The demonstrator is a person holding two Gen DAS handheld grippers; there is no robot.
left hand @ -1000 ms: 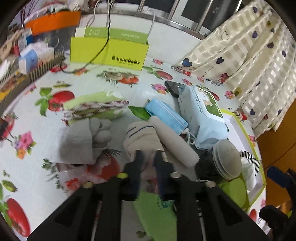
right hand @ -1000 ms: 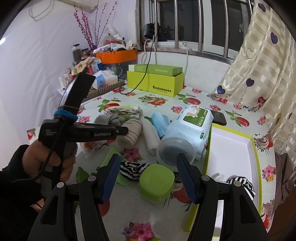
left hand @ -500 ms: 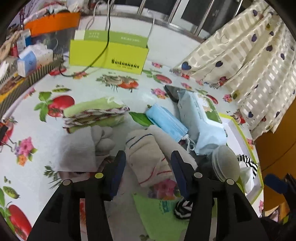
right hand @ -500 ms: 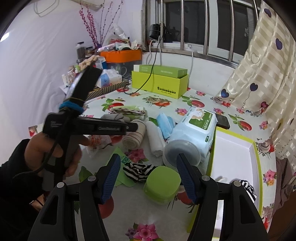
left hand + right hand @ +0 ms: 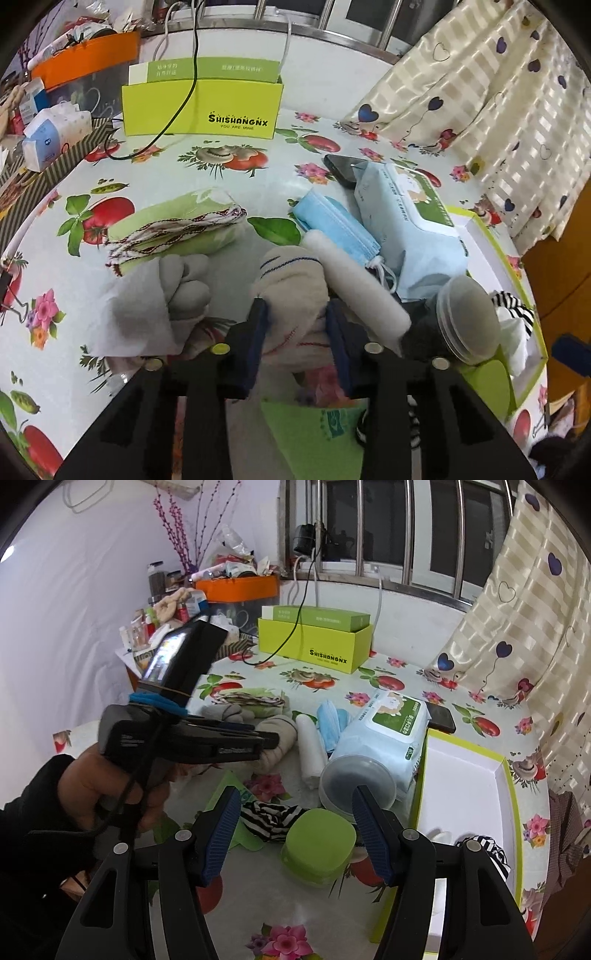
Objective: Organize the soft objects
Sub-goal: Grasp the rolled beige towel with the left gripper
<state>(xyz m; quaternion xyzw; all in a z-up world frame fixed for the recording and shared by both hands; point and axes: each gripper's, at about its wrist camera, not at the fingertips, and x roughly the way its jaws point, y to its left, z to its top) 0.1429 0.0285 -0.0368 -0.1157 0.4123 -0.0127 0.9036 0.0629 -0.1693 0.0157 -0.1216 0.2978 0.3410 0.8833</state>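
A second ago the left gripper [image 5: 295, 321] was shut; now its jaws are closing around the rolled beige sock [image 5: 291, 291] on the desk [image 5: 229, 192], seemingly touching it. The right gripper [image 5: 293, 834] is hovering wide open, empty, beside the white tray [image 5: 469, 794].

Left gripper [image 5: 295, 310] closing on the beige rolled sock [image 5: 291, 284] — its jaws flank the roll, pads at its sides. Grey sock bundle [image 5: 184, 284] just left, white roll [image 5: 358, 284] touching on the right — blue masks [image 5: 332, 221] beyond.
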